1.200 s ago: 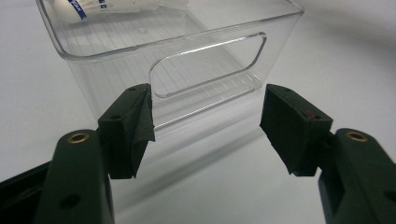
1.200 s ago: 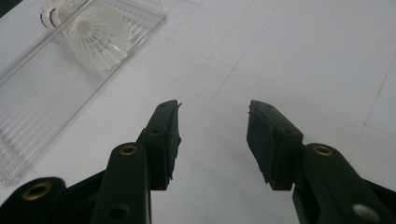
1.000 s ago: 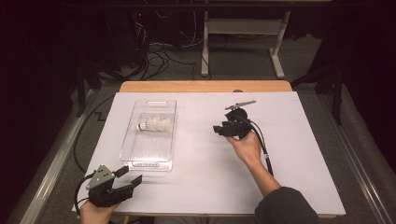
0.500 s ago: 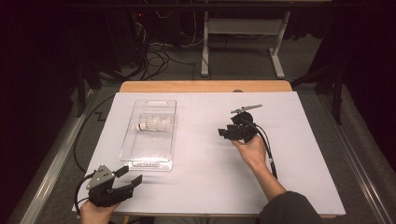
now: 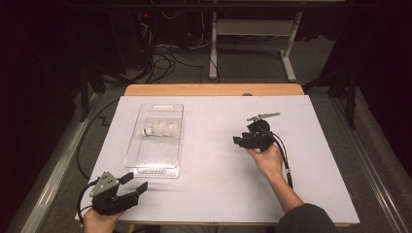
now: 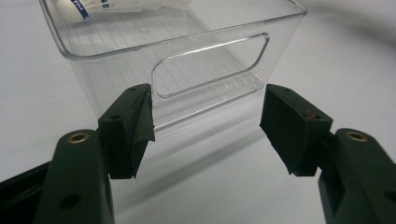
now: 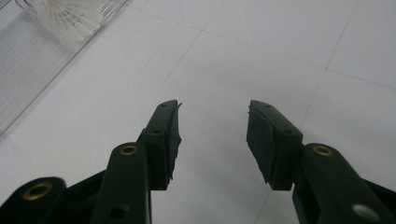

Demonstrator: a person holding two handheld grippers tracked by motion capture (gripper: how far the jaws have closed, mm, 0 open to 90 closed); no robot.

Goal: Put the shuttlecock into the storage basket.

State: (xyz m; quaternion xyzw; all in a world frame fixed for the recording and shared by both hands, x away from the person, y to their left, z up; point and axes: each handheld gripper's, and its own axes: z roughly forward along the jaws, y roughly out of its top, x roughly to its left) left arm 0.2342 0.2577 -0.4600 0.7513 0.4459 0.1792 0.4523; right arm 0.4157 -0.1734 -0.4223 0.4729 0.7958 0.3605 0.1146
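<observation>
Dark room, cables on the floor behind a white tabletop (image 5: pixel 214 194). Clear bin (image 5: pixel 156 138) sits left of centre, a shuttlecock (image 5: pixel 163 129) lying inside near its far end, so the drop-off looks done. Left claw (image 5: pixel 130 187) rests at the near left corner, wide open, empty, aimed at the bin's handle cut-out (image 6: pixel 210 65), probably parked or ready to steady it. Right claw (image 5: pixel 240 141) hovers mid-table, about half open, nothing between its pads. Shuttlecock cork end is hard to make out through the plastic; the gripper views crop it at the frame edge.

Looks like a lab: white-covered wooden bench (image 5: pixel 218 165), tangled black cables (image 5: pixel 165 58) on grey carpet at upper centre, dark surroundings.
</observation>
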